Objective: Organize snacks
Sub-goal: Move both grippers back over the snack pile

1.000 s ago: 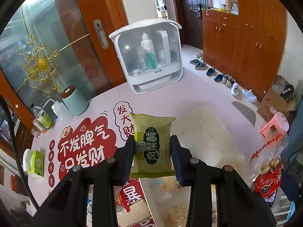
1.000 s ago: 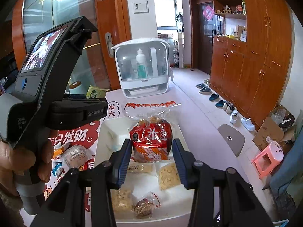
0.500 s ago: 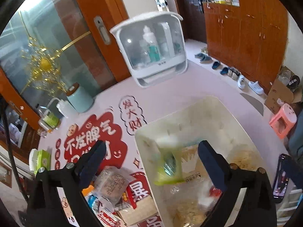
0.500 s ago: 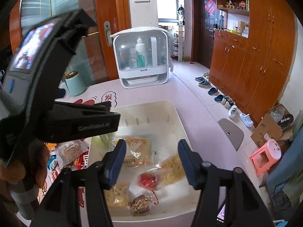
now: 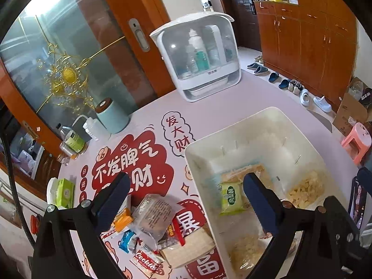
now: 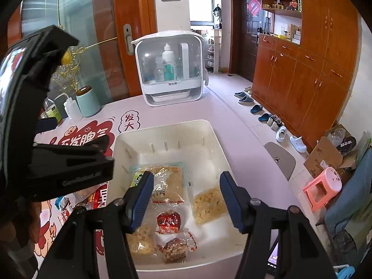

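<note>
We note a pale pink table (image 5: pixel 232 107) bearing a red printed mat (image 5: pixel 130 162) on its left half. A white bin (image 6: pixel 162 127) sits near right, its left edge on the mat. A snack pile (image 5: pixel 153 230) lies on the mat just left of the bin. At far centre stands a white cabinet (image 5: pixel 200 55). Along the far left edge: a teal canister (image 5: pixel 112 116), a squeeze bottle (image 5: pixel 93 127), a jar (image 5: pixel 74 140) and a tissue pack (image 5: pixel 61 193).
</note>
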Demonstrator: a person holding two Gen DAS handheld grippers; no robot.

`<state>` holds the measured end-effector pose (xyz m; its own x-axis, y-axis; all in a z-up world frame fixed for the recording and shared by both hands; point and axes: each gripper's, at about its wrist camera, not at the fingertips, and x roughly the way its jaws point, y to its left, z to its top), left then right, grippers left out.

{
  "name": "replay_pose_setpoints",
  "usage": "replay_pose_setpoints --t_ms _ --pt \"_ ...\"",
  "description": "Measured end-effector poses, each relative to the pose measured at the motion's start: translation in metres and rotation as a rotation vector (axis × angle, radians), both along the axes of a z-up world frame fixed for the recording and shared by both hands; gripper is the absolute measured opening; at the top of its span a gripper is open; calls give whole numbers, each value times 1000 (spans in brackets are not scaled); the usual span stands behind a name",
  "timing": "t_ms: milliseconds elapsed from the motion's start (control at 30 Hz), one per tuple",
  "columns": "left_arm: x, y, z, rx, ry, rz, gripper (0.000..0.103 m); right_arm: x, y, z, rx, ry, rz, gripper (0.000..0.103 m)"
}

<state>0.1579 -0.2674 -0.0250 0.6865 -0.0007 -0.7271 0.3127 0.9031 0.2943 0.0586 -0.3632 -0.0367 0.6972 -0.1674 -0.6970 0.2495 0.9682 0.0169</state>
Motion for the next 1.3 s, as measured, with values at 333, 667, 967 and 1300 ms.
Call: replay_pose_setpoints --t_ms 333,667,967,1300 --pt "-16 33 14 -30 -14 19 97 -5 20 2 -17 3 7 60" --pt "-29 80 25 -39 -27 27 97 -12 58 9 -43 1 6 60" --pt "-45 145 38 -55 -52 39 97 -18 113 16 -79 3 20 60" --pt "-57 243 38 -72 -60 94 97 -25 190 22 -142 2 44 60"
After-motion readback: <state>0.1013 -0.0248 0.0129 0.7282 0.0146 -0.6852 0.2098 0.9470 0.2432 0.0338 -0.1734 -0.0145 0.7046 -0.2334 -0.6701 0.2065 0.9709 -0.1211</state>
